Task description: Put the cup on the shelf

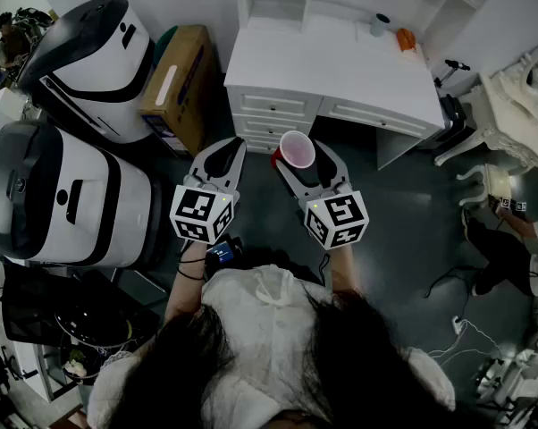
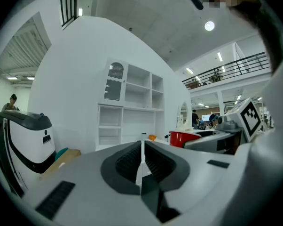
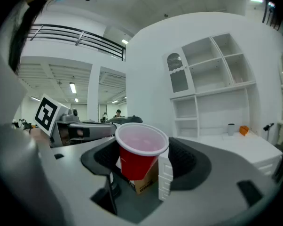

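Cup (image 1: 297, 149) first, in the head view: it is red, its mouth faces up, and it sits between the two jaws of the right gripper (image 1: 303, 161). It is up in the air over the dark floor, so I think the jaws are pinching it. The left gripper (image 1: 226, 150) is just beside it on the left and points the same way. Both arms are bent and kept close to the body. The white desk (image 1: 340, 61) is farther away, and the shelf (image 1: 273, 3) stands on its far left part.

In the left gripper view, the left gripper (image 2: 142, 144) has its jaws pressed together with nothing between them. The shelf (image 2: 132, 107) is straight ahead and far off. The red cup (image 2: 184, 138) shows at the right.

In the right gripper view, the cup (image 3: 140, 149) stands between the wide-spread jaws of the right gripper (image 3: 144, 155). The pads hold its sides below the white rim. The shelf (image 3: 212, 79) is far away, up and to the right, and its boxes look bare.

I think this is the carrying step. The cup is picked up but is not near the shelf yet. Next, the person should step to the desk, lift the right gripper, and reach far and a bit right. The cup has to stay level and go into an open box of the shelf before the jaws let go.
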A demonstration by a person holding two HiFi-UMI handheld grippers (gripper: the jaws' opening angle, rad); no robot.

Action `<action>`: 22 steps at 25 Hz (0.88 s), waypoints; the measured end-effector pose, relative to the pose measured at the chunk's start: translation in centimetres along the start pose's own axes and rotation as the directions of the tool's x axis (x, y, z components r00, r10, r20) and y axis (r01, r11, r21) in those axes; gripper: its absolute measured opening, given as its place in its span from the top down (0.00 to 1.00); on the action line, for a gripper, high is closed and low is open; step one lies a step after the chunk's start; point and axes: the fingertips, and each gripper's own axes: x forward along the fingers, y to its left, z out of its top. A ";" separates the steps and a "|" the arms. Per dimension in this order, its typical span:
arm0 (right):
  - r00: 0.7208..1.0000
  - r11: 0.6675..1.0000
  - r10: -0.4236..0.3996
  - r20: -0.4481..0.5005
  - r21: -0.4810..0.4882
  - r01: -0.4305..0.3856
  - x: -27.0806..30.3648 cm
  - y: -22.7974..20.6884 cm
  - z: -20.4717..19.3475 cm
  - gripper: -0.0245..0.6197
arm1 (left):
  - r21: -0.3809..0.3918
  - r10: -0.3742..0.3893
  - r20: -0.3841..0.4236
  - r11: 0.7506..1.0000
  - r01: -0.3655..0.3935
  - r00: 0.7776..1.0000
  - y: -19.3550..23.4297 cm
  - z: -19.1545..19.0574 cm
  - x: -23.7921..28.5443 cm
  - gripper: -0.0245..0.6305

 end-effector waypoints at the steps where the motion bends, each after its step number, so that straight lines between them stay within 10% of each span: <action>1: 1.000 1.000 0.000 0.001 0.002 0.000 0.1 -0.3 0.0 0.45 | 0.000 0.001 -0.003 1.000 -0.001 1.000 0.0 -0.1 0.2 0.92; 22: 0.999 0.999 0.043 -0.018 0.022 -0.043 -1.1 -5.6 -1.7 0.45 | -0.016 0.023 -0.030 1.000 -0.024 0.999 -4.2 -1.5 4.5 0.92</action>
